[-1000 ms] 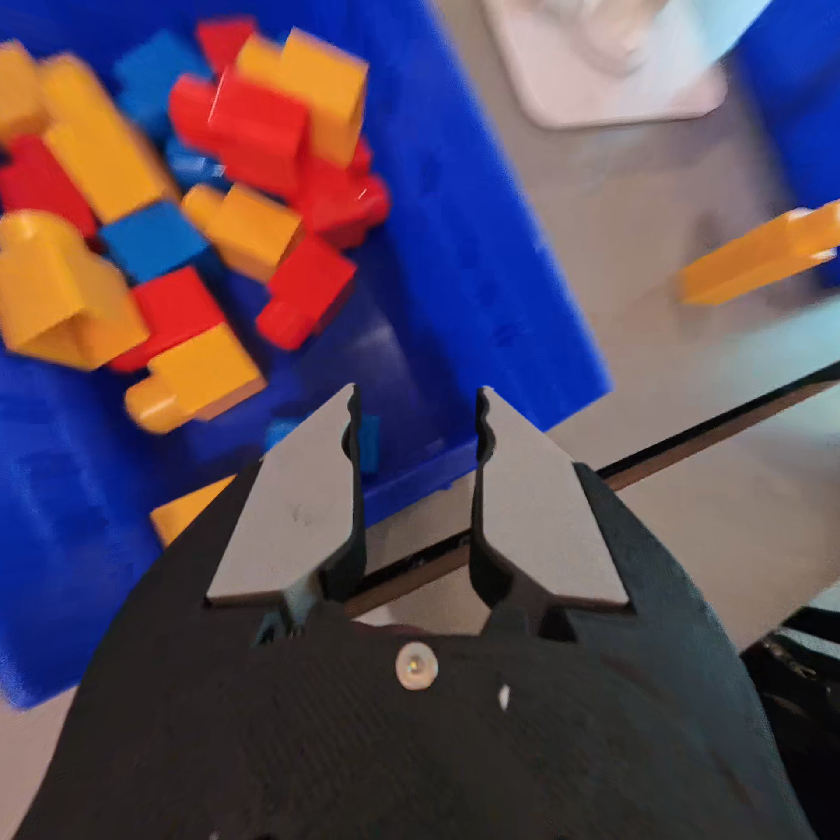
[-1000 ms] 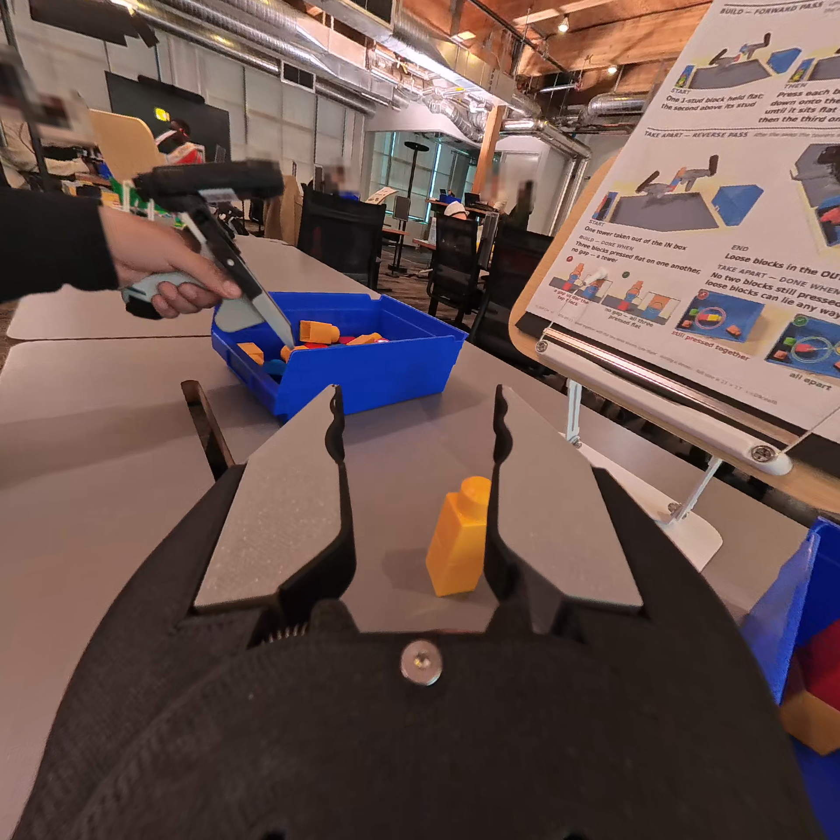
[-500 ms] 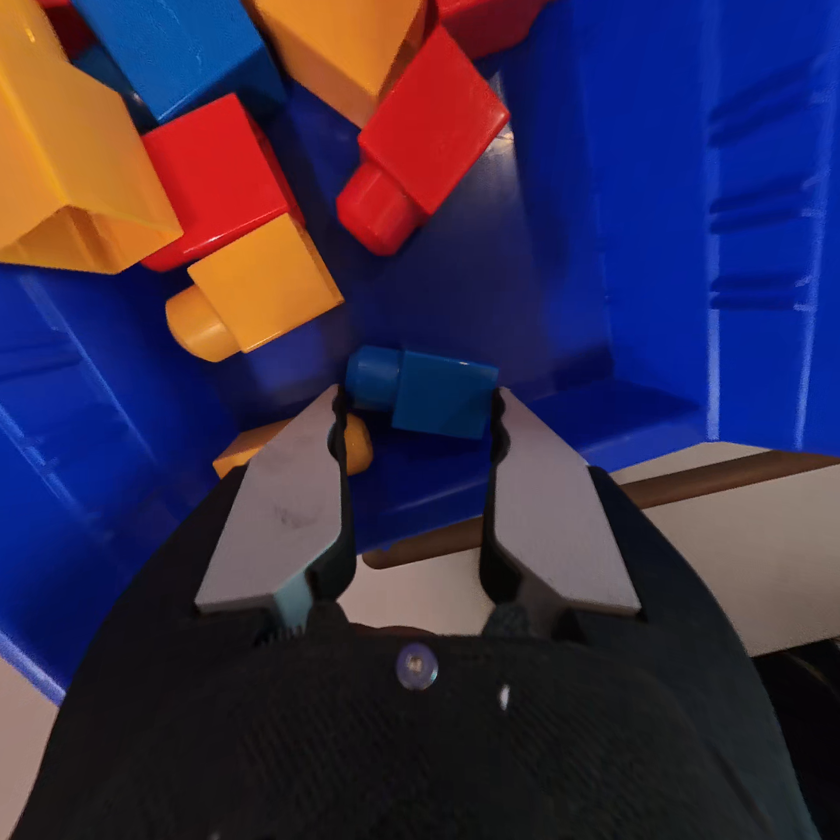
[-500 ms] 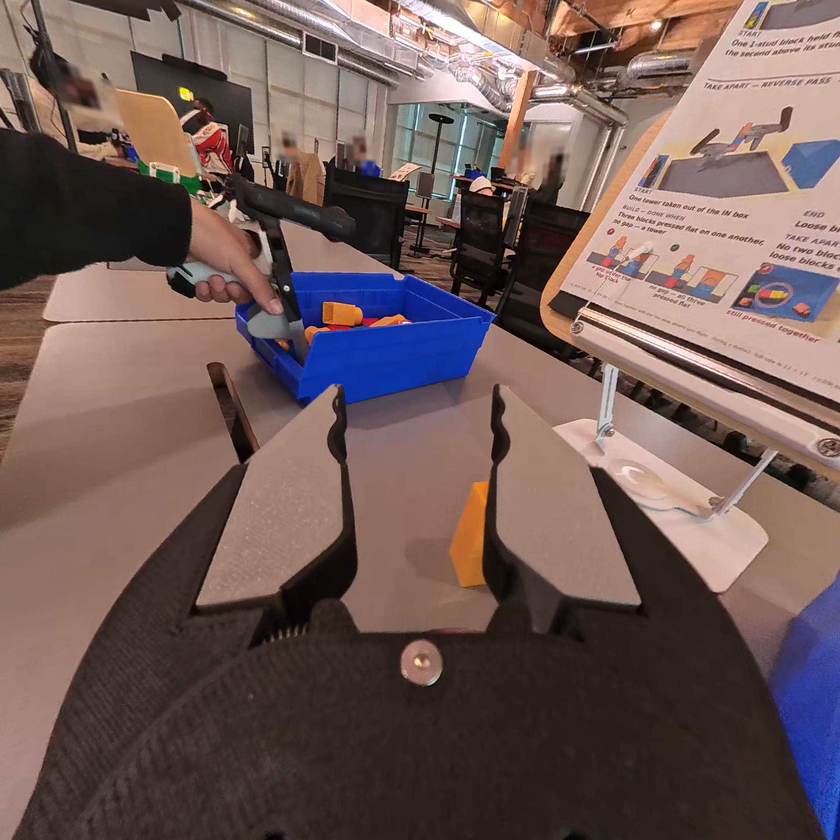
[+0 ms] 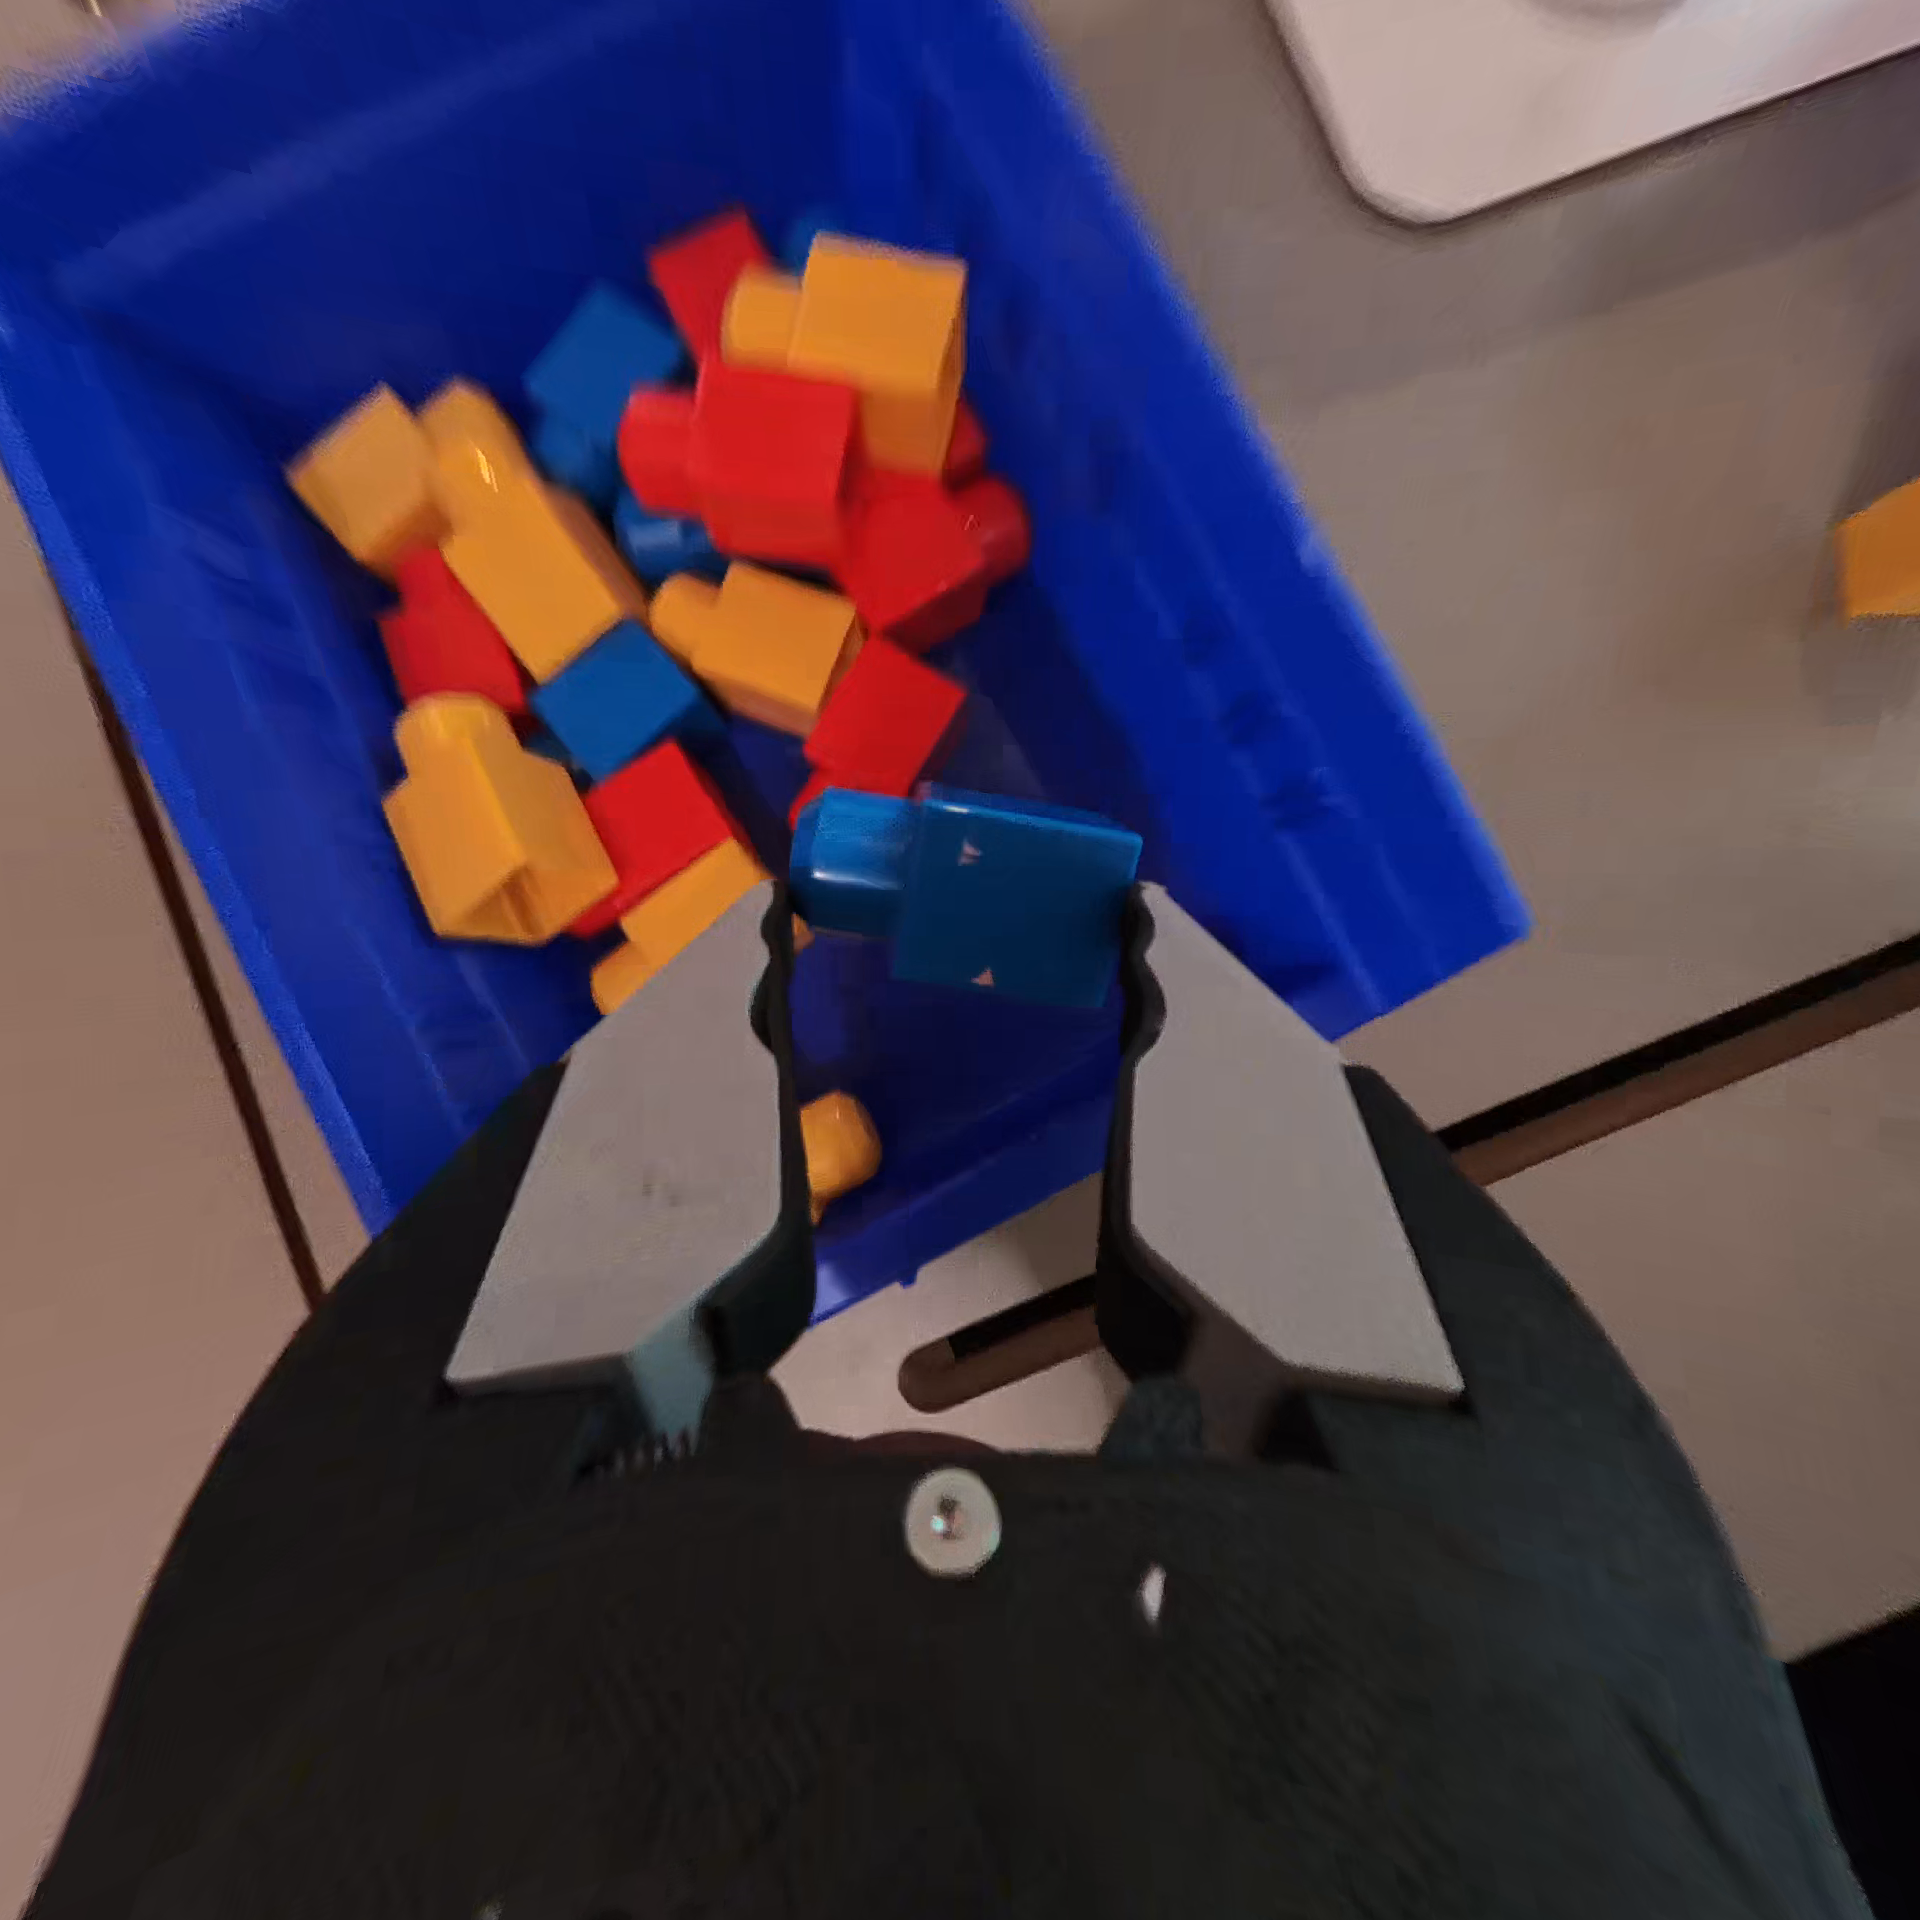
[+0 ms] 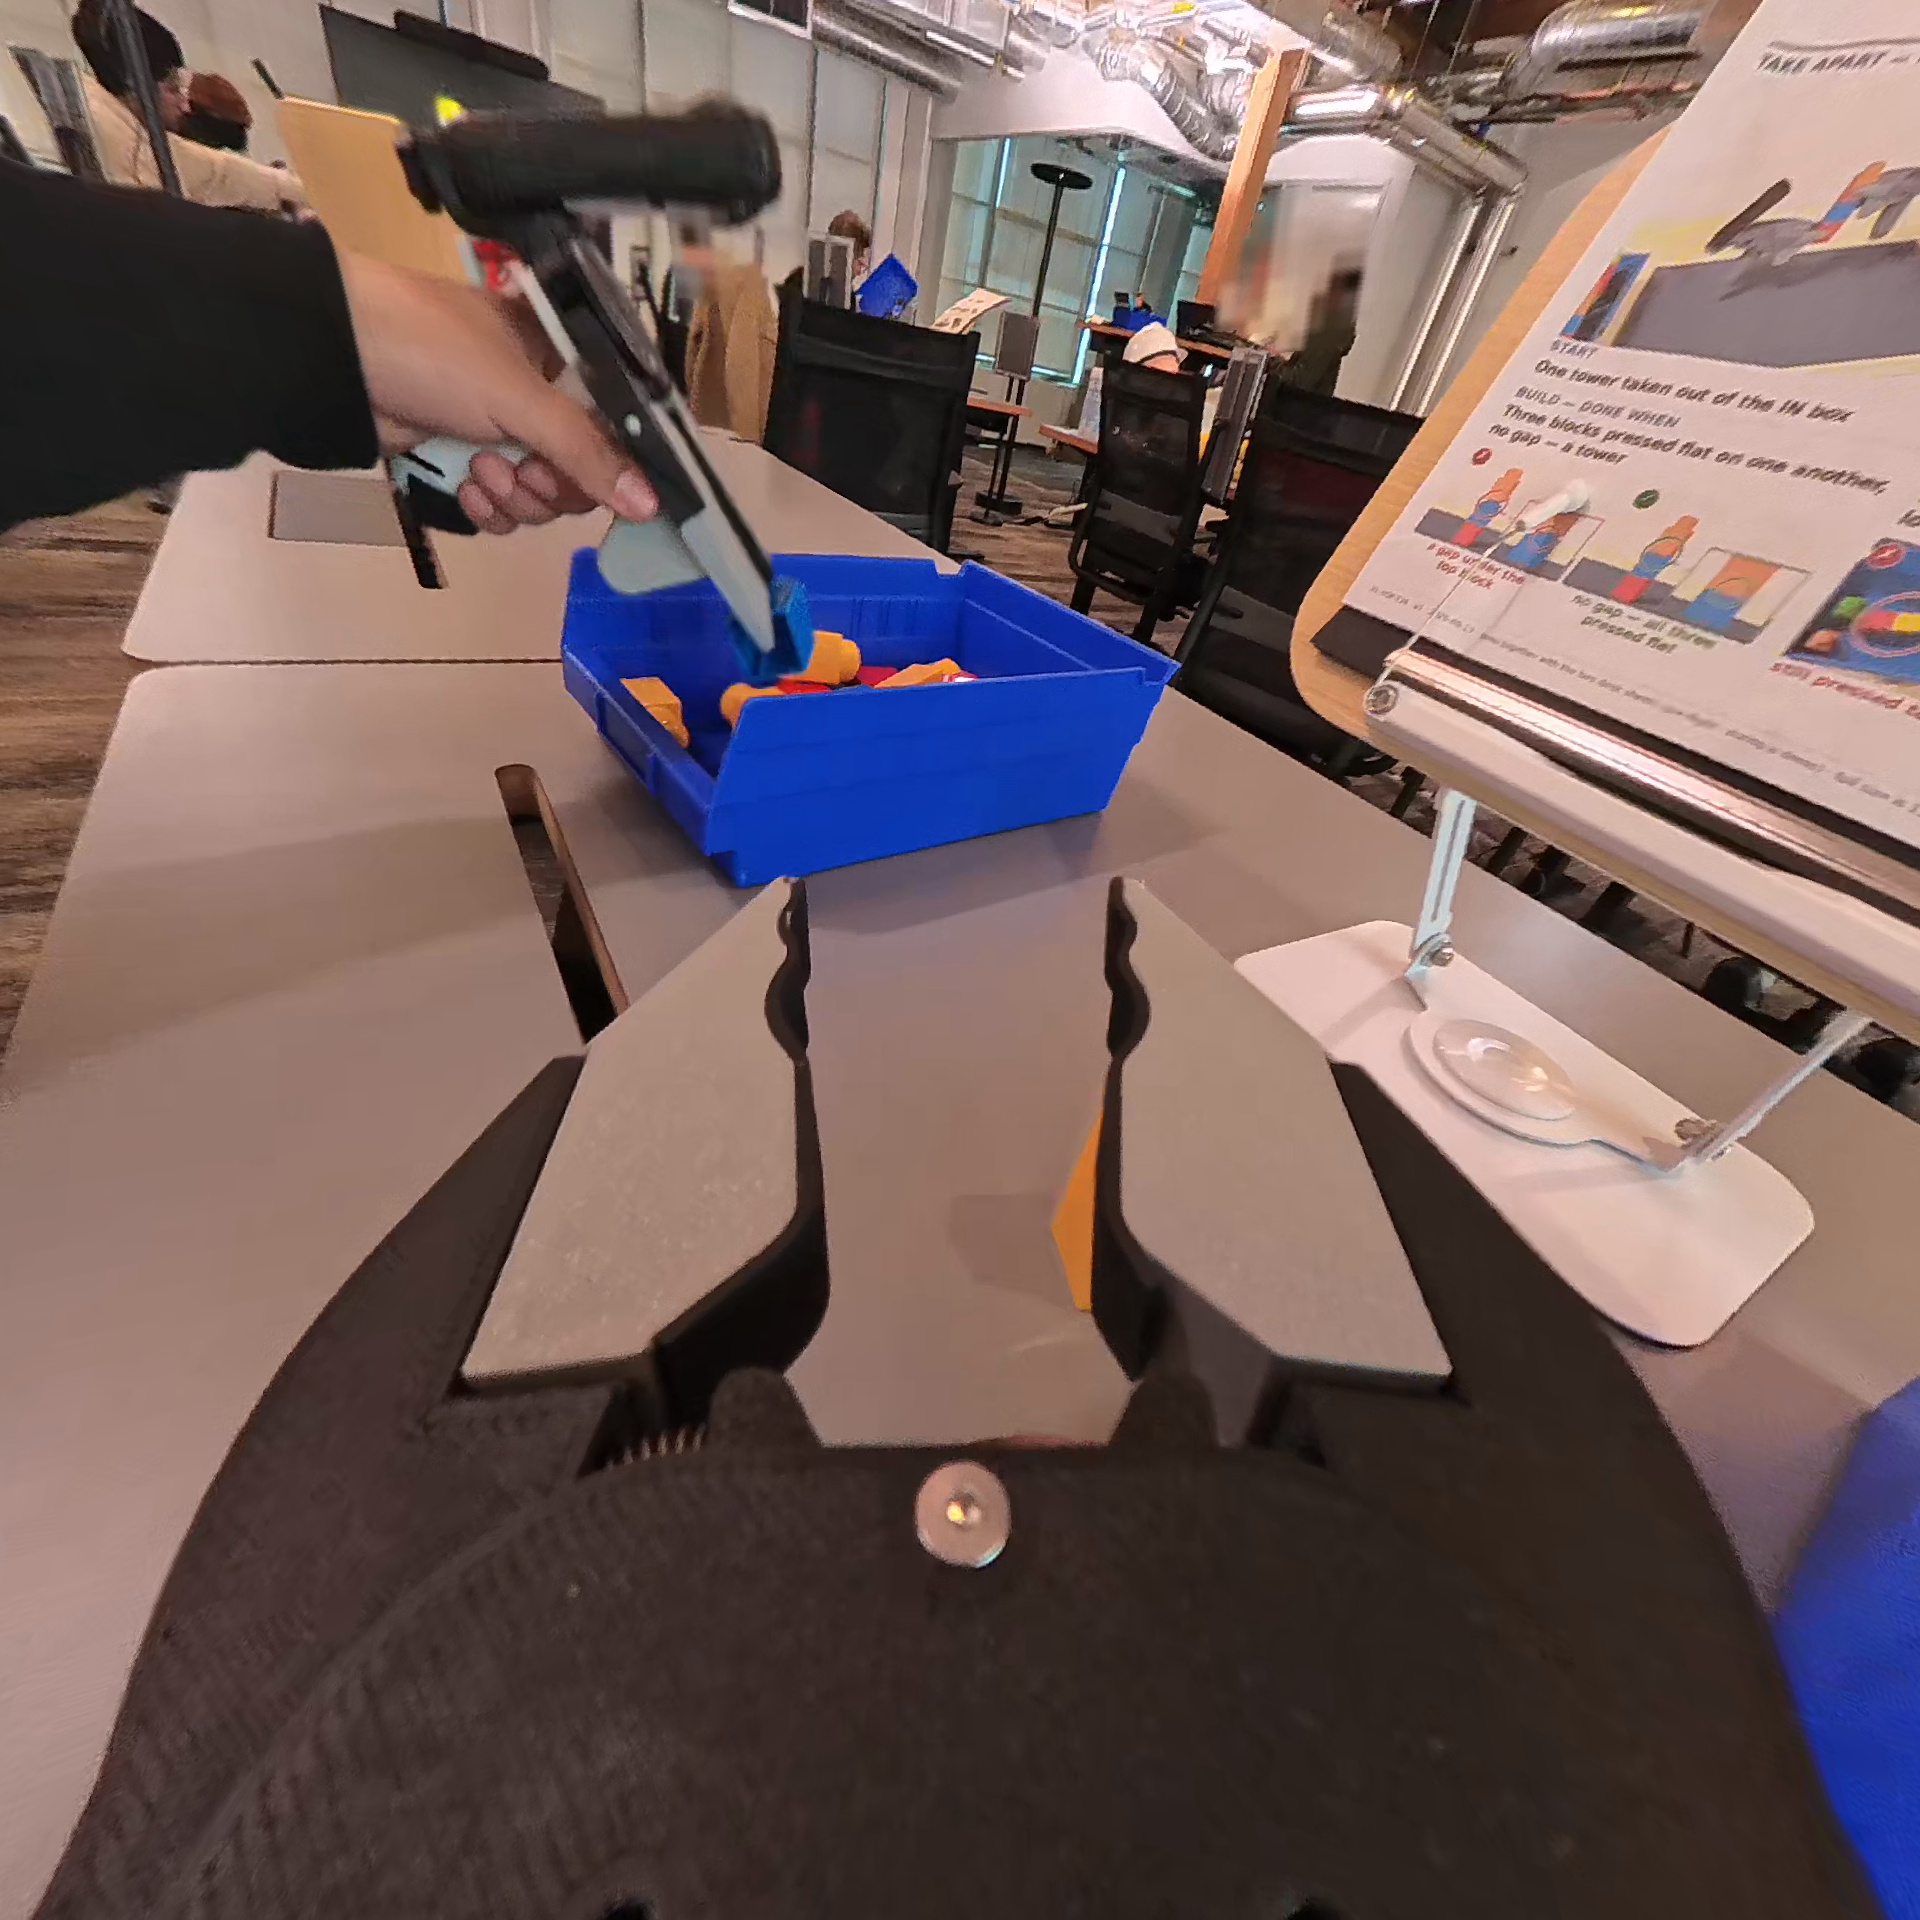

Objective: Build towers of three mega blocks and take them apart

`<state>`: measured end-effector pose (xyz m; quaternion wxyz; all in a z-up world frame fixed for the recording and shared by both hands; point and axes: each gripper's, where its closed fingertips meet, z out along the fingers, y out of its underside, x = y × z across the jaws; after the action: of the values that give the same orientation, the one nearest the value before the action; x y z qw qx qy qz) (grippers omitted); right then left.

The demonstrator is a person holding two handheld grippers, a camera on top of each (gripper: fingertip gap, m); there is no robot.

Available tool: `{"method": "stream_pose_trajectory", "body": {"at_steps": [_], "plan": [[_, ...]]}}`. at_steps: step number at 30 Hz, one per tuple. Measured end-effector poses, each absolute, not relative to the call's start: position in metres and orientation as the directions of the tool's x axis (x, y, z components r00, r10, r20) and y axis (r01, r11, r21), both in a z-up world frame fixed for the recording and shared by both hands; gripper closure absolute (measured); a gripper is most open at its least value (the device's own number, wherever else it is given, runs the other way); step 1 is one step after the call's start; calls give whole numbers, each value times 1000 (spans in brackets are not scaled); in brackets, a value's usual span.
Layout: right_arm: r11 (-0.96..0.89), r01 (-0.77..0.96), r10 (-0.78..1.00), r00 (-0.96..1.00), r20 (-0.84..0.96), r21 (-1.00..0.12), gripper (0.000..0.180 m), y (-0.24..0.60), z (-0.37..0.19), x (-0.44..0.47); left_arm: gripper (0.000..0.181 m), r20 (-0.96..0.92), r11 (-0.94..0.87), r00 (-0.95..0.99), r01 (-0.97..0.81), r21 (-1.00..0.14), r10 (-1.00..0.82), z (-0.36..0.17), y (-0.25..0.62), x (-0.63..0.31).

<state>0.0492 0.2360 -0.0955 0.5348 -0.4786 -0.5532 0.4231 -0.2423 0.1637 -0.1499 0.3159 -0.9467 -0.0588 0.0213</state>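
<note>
My left gripper (image 5: 951, 925) is shut on a blue block (image 5: 977, 899) and holds it above the near end of the blue bin (image 5: 1247, 644); the block's stud points left. The bin holds several red, orange and blue blocks (image 5: 748, 540). In the right wrist view the left gripper (image 6: 764, 623) holds the blue block (image 6: 774, 634) over the bin (image 6: 914, 758). My right gripper (image 6: 956, 935) is open and empty, low over the grey table. An orange block (image 6: 1075, 1216) stands on the table, mostly hidden behind its right finger. It also shows at the right edge of the left wrist view (image 5: 1881, 566).
A white stand base (image 6: 1527, 1132) carries a tilted instruction board (image 6: 1683, 436) at the right. A second blue bin (image 6: 1860, 1683) sits at the near right edge. A dark slot (image 6: 561, 904) cuts the table at the left. Chairs and people are in the background. The gap from one gripper's tips to the other's is roughly 30 cm.
My left gripper went down into the bin, closed on the blue block and lifted it up above the bin. My right gripper drifted left, so the orange block is now mostly behind its right finger.
</note>
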Motion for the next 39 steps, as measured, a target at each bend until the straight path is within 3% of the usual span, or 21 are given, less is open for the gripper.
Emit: {"method": "stream_pose_trajectory", "body": {"at_steps": [4, 7, 11, 16, 23, 28, 32, 35, 39], "plan": [[106, 131, 993, -61, 99, -986, 122, 224, -103, 45, 119, -289, -669, 956, -242, -703, -43, -113, 175, -201], [10, 176, 988, -156, -17, -984, 121, 208, -109, 43, 119, -569, -548, 810, -542, -637, -141, -101, 182, -156], [-101, 192, 959, -244, -147, -976, 120, 195, -107, 44, 119, -657, -333, 686, -727, -600, -313, -107, 189, -66], [-234, 216, 911, -292, -292, -948, 115, 194, -108, 44, 119, -735, -168, 559, -825, -540, -384, -118, 199, 2], [-306, 296, 881, -271, -387, -905, 108, 197, -123, 41, 119, -783, -80, 459, -878, -472, -419, -134, 210, 44], [-309, 331, 895, -215, -390, -891, 123, 204, -134, 40, 119, -789, -45, 460, -873, -485, -408, -134, 215, 55], [-334, 351, 889, -190, -416, -875, 123, 207, -142, 38, 119, -783, -66, 474, -868, -491, -404, -137, 217, 56], [-333, 352, 883, -208, -420, -875, 146, 205, -143, 38, 119, -790, -72, 468, -874, -481, -396, -139, 219, 56], [-304, 354, 899, -201, -389, -885, 146, 208, -143, 39, 119, -797, -60, 470, -872, -486, -379, -137, 221, 58]]}}
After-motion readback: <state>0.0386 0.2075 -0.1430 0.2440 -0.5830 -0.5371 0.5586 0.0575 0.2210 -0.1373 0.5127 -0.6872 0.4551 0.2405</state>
